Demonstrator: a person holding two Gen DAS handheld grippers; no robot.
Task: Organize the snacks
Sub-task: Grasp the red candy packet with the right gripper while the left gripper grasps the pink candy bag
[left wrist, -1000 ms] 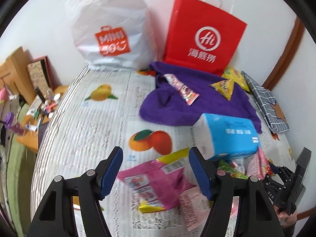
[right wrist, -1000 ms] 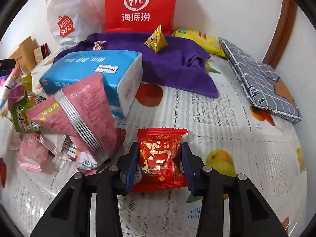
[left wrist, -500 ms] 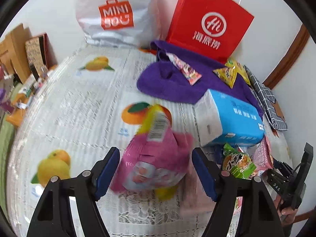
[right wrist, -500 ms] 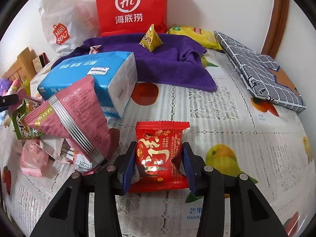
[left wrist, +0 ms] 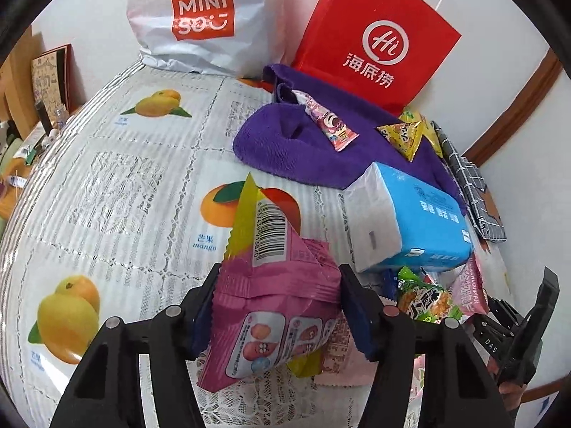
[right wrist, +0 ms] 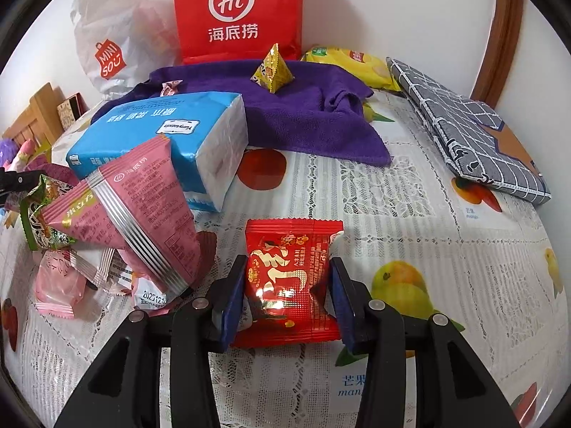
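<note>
Left gripper (left wrist: 276,306) pinching a pink pack (left wrist: 274,306), jaws just closing in on it, both pads against its sides; pack tilted, its yellow barcoded end up, its lower end over the tablecloth (left wrist: 117,185). Right gripper (right wrist: 287,296) clamped on a red pack (right wrist: 291,278), blue pads pressing both its sides, pack upright between them over the cloth.

Just right of the pink pack, in the left view: a heap of small snacks, among them a green pack (left wrist: 426,301) and a rose pack (left wrist: 469,290), with a blue tissue pack (left wrist: 407,221) behind. In the right view, the same heap left of the red pack: a large rose triangle pack (right wrist: 139,214) leaning over small pale pink wrappers (right wrist: 60,285), tissue pack touching it from behind.

Farther back, a purple towel (left wrist: 285,142) spread on the cloth, bearing a long pink candy stick (left wrist: 330,125) and a yellow pyramid pack (left wrist: 405,135). Behind the towel, against the wall, a red paper bag (left wrist: 374,42) and a white plastic bag (left wrist: 203,18). Beside the towel in the right view, a yellow bag (right wrist: 353,64) and a folded grey checked cloth (right wrist: 464,132).
</note>
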